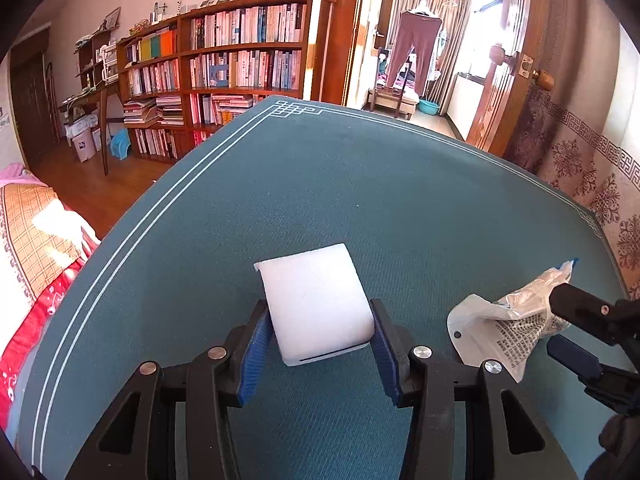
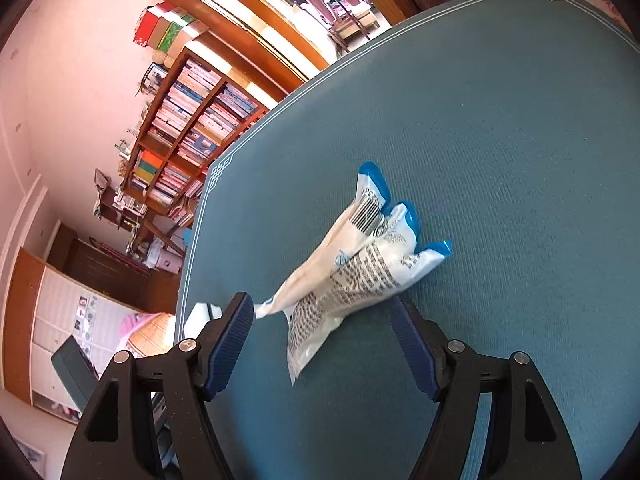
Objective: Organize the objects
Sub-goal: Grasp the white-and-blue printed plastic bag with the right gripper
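Left claw (image 1: 318,334) grips one white block (image 1: 314,304); right claw (image 2: 322,336) wide, astride one packet (image 2: 352,272).

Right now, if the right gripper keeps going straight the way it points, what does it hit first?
Most likely the crumpled white plastic packet, lying on the blue table mat between the right gripper's open fingers. Depth is unclear.
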The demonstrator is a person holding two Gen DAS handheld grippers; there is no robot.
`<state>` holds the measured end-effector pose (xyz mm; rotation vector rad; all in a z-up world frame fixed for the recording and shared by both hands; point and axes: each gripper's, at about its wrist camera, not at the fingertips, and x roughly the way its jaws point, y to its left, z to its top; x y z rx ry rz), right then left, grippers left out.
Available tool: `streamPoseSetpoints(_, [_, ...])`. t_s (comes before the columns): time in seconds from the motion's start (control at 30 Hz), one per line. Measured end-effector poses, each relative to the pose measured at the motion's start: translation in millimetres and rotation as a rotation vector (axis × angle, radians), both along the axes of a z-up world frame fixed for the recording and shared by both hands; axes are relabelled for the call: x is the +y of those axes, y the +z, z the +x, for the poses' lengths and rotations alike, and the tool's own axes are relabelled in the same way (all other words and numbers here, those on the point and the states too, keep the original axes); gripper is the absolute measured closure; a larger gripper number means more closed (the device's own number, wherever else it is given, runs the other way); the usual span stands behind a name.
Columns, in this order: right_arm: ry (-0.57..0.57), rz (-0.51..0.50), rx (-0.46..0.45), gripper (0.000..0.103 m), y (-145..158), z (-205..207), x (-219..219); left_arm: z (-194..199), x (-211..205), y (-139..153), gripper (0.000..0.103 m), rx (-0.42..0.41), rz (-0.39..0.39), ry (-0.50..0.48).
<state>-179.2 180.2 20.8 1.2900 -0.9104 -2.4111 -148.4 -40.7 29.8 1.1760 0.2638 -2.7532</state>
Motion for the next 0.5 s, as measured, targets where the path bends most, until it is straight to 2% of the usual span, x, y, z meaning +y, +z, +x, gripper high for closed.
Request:
streamPoseSetpoints(0.13, [-0.007,0.054,-0.003,0.029,-3.3,-19.4,-8.6,-1.5,-5.6,-4.4,0.053,-0.015,0.017,0.018])
streamPoseSetpoints(0.33, [0.004,0.227,0.033,0.027,1.0,-42.6,-32.8,-2.6,-9.9,-7.0,0.053,-0.027,0.031,0.041])
streamPoseSetpoints(0.5, [0.021,0.274,0.045,0.026,3.7,-55.8,-51.3,-1.7,-10.0,-8.0,0.053,-0.029,0.033,0.040])
